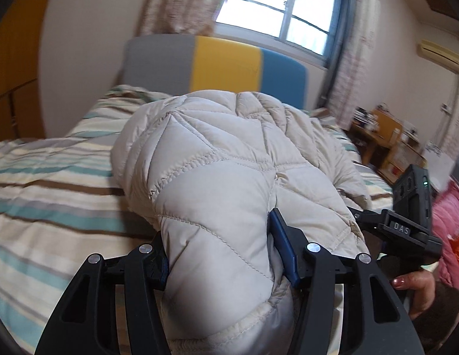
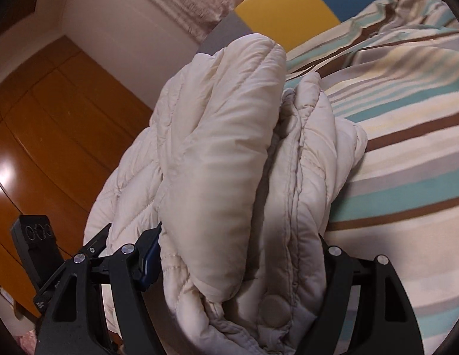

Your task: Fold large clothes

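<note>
A cream quilted puffer jacket [image 1: 217,159] lies bunched over a striped bed. In the left wrist view my left gripper [image 1: 226,254] is shut on a thick padded fold of it, the blue pads [image 1: 284,248] pressing into the fabric. My right gripper [image 2: 238,254] is shut on another bundle of the same jacket [image 2: 229,153], a layered edge with a round snap button [image 2: 274,310] near the jaws. The right gripper's body [image 1: 407,224] shows at the right of the left view, held by a hand [image 1: 413,287]. The left gripper's body [image 2: 40,236] appears low at the left of the right view.
The bed cover [image 1: 46,195] has teal, brown and cream stripes. A grey, yellow and blue headboard [image 1: 223,62] stands under a window [image 1: 282,9]. Orange wooden wardrobe doors [image 2: 51,124] are to the left, and a cluttered desk [image 1: 386,139] sits at the right. Something pink [image 1: 448,224] lies at the right edge.
</note>
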### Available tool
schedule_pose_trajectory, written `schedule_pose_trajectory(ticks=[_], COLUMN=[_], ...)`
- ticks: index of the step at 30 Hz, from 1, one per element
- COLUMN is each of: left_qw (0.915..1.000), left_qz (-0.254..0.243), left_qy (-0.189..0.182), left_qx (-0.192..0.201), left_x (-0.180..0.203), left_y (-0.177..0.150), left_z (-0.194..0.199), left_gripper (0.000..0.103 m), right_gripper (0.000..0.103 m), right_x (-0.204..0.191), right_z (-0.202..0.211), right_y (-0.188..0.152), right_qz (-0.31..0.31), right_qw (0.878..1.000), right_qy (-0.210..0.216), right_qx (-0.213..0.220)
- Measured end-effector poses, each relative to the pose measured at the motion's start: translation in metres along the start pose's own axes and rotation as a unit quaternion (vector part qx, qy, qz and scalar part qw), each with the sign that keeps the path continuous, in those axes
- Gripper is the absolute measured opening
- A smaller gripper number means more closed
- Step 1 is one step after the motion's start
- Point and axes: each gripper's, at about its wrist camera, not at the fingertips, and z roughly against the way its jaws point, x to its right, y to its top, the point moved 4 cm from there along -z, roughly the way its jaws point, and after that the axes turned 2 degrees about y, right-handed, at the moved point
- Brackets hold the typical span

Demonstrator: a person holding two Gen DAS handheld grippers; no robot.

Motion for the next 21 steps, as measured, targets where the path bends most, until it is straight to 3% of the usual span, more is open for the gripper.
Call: schedule_pose_trajectory(ticks=[3, 5, 11, 14, 16, 19, 21], left_qw=[0.999, 0.9978, 0.9971, 0.9947, 0.9929, 0.9928, 0.9928], left_qz=[0.031, 0.052, 0.054, 0.085, 0.095, 0.082, 0.079], left_qy=[0.032, 0.037, 0.049, 0.046, 0.059, 0.086, 0.089], left_qx=[-0.006, -0.017, -0.022, -0.034, -0.04, -0.006, 0.009], left_x=[-0.034, -0.052, -0.056, -0.06, -0.063, -0.061, -0.062], left_y=[-0.011, -0.022, -0.041, -0.039, -0.034, -0.009, 0.01], left_z=[-0.006, -0.009, -0.007, -0.002, 0.005, 0.023, 0.024], left_gripper=[0.06, 0.069, 0.092, 0.093, 0.093, 0.093, 0.093], right_gripper=[0.081, 0.088, 0.092, 0.092, 0.093, 0.093, 0.091], right_x=[-0.005, -0.004, -0.003, -0.006, -0.012, -0.032, -0.057], right_z=[-0.033, -0.045, -0.025, -0.002, 0.026, 0.054, 0.047], right_y=[-0.006, -0.011, -0.024, -0.024, -0.016, 0.007, 0.03], right_qz=[0.019, 0.03, 0.029, 0.04, 0.058, 0.082, 0.118], right_qw=[0.998, 0.996, 0.992, 0.991, 0.987, 0.982, 0.975], right_qy=[-0.05, -0.076, -0.119, -0.126, -0.143, -0.139, -0.153], right_qx=[-0.024, -0.02, -0.004, 0.008, 0.044, 0.1, 0.107])
